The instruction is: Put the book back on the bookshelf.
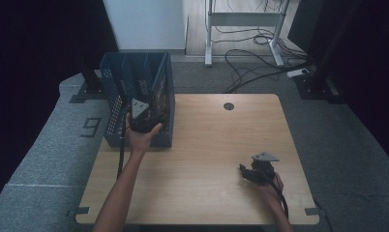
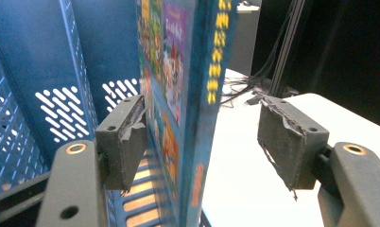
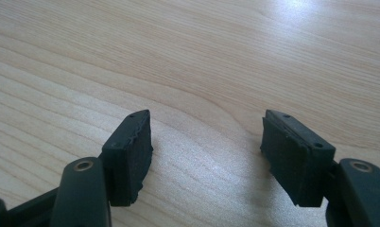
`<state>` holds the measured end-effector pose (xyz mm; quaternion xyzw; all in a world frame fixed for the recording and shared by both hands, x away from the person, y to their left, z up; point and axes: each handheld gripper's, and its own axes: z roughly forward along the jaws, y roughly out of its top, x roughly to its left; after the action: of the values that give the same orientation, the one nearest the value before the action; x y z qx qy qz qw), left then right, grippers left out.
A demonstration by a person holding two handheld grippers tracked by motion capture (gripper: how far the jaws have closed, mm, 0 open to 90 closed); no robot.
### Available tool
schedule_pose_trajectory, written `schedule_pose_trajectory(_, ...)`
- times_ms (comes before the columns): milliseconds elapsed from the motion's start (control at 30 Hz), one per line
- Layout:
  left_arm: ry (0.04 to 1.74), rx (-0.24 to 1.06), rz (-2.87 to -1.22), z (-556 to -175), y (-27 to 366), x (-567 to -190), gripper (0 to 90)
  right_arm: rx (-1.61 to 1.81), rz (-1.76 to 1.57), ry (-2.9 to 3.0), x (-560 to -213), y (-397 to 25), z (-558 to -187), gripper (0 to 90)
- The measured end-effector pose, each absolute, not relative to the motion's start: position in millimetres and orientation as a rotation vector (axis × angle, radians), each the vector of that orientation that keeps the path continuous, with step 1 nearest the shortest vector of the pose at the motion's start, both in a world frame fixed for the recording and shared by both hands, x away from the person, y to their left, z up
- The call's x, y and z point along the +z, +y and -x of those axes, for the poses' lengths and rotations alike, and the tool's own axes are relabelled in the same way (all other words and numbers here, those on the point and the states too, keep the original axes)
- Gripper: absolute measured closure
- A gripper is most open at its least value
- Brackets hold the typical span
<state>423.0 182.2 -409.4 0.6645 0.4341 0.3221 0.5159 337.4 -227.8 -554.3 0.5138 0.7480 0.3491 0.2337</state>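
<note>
The left gripper [image 2: 202, 142], fingers spread, straddles an upright book [image 2: 178, 94] in the blue crate [image 1: 116, 82] (closing comes next); the right gripper [image 3: 207, 151] rests open.

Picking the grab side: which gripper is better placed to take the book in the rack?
Left. The left gripper is open with its jaws either side of the book in the rack. The right gripper is open over bare table.

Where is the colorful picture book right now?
The picture book stands upright in the blue basket at the table's far left corner, between the open jaws of the left gripper in the left gripper view.
</note>
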Motion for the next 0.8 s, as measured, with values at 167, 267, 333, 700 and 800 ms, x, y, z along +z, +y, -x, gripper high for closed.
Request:
schedule_pose_trajectory(167, 1.029, 0.758, -1.611, -411.0, 184.9, -413.5, 33.2, 0.958, -1.412, 2.053, -554.2, -227.6, -337.4, 33.3)
schedule_pose_trajectory(267, 1.02, 0.765, -1.613, -403.0, 186.4, -416.4, 33.0, 0.96, -1.414, 2.052, -554.2, -227.5, -337.4, 33.3)
schedule_pose_trajectory(333, 1.018, 0.752, -1.61, -398.1, 187.9, -418.0, 32.7, 0.959, -1.414, 2.052, -554.2, -227.5, -337.4, 33.2)
schedule_pose_trajectory(700, 0.97, 0.676, -1.663, -364.9, 188.4, -427.6, 32.2, 0.958, -1.414, 2.053, -554.2, -227.5, -337.3, 33.2)
schedule_pose_trajectory(800, 0.957, 0.65, -1.687, -356.0, 187.5, -432.7, 31.8, 0.959, -1.414, 2.053, -554.2, -227.5, -337.3, 33.2)
